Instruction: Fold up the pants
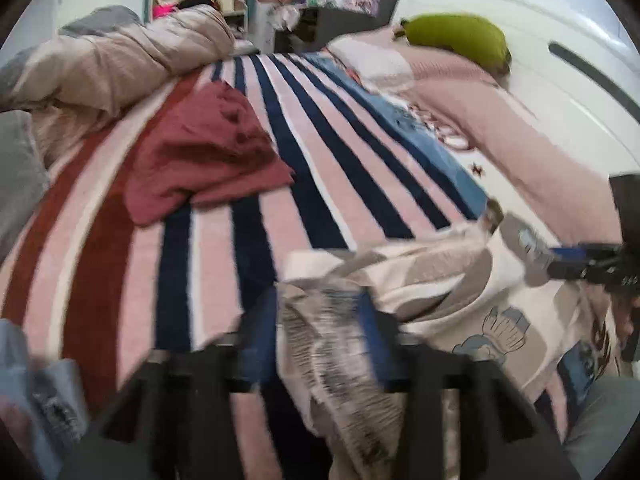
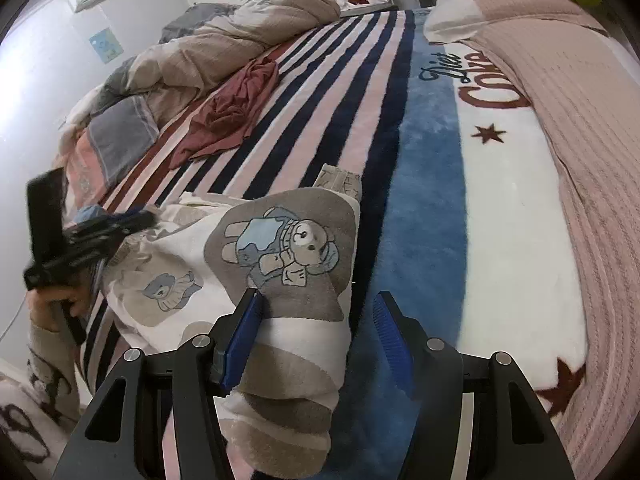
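Striped blanket (image 2: 432,168): right tool (image 2: 318,344) jaws apart w/ pants (image 2: 280,248) between; left tool (image 1: 320,344) grip unclear, blurred.

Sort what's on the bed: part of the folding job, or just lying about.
Job: bear-print pants, left gripper, right gripper.
Lying about: maroon garment, duvet, green cushion, striped blanket.

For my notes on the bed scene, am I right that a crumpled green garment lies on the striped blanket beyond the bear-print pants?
Not quite: the crumpled garment is maroon, not green, as the right wrist view shows. It does lie on the striped blanket beyond the bear-print pants.
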